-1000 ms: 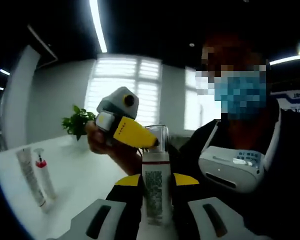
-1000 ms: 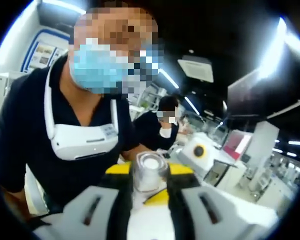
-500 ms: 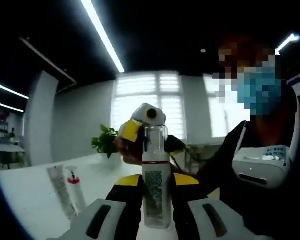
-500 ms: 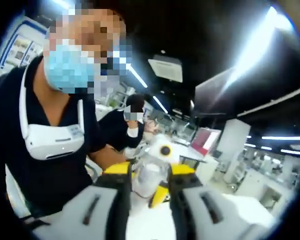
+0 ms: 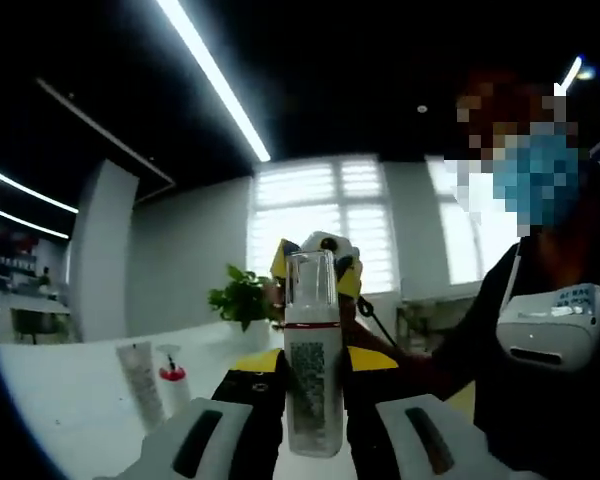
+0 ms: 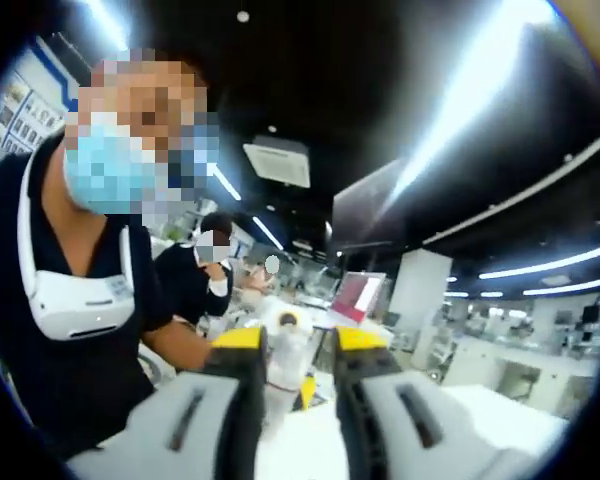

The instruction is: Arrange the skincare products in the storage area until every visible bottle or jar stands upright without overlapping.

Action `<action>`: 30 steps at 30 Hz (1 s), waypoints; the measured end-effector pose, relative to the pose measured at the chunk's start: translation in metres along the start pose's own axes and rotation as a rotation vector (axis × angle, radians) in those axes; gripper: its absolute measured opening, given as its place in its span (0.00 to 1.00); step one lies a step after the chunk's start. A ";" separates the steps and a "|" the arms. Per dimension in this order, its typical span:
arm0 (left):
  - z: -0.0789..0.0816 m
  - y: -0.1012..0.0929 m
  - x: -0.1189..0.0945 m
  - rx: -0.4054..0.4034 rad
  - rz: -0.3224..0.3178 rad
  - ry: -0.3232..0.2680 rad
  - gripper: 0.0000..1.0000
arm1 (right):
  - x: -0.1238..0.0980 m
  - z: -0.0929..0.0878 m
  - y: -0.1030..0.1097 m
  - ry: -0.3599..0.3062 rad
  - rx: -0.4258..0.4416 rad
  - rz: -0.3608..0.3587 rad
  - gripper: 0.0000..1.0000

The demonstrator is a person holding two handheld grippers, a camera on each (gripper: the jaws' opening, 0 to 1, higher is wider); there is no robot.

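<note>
**One bottle held up between your two grippers, two tubes on the table**

In your left gripper view, your left gripper [image 5: 313,400] is clamped on one spray bottle [image 5: 312,375]: the two yellow-tipped jaws press its white body from either side, and the bottle rises upright along the jaws, printed label facing the camera, clear cap on top. The bottle is lifted off the white table [image 5: 70,400], not standing on it. Just behind the cap you can see your right gripper [image 5: 315,262], grey and yellow, at the top of the same bottle. On the table to the left lie or lean two tubes: one plain white tube [image 5: 140,368] and, just beside it, one tube with a red collar [image 5: 172,378]; whether they stand fully upright I cannot tell. One potted plant [image 5: 242,296] sits farther back before the window. You, in a dark shirt with a white neckband device [image 5: 552,330], fill the right side.

In your right gripper view, your right gripper [image 6: 292,352] has its two yellow-tipped jaws set close around the pale top of the bottle [image 6: 283,365], which is blurred here; they appear closed on it, touching both sides. Beyond it shows your left gripper [image 6: 288,318], small and unclear. One second person [image 6: 195,280] sits at a desk behind you, in a room of desks under ceiling light strips.
</note>
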State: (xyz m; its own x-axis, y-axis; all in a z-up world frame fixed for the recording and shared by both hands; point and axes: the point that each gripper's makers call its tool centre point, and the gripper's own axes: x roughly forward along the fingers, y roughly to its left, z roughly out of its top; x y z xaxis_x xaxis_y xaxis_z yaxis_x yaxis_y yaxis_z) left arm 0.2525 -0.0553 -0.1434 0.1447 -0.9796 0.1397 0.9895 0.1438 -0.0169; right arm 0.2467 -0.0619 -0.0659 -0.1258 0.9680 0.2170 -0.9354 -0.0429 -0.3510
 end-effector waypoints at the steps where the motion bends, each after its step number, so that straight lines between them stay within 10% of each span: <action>1: -0.001 0.001 0.002 0.000 0.002 0.000 0.21 | -0.002 0.000 0.000 0.003 -0.001 -0.006 0.23; 30: -0.032 0.043 0.053 0.006 0.093 -0.021 0.21 | -0.072 -0.039 -0.030 0.068 0.102 -0.237 0.24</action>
State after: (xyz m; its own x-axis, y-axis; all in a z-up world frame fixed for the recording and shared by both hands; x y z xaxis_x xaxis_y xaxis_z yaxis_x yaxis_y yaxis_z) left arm 0.3023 -0.1053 -0.1688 0.2355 -0.9588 0.1588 0.9718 0.2345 -0.0249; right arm 0.2971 -0.1208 -0.1062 0.1197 0.9684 0.2189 -0.9649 0.1654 -0.2039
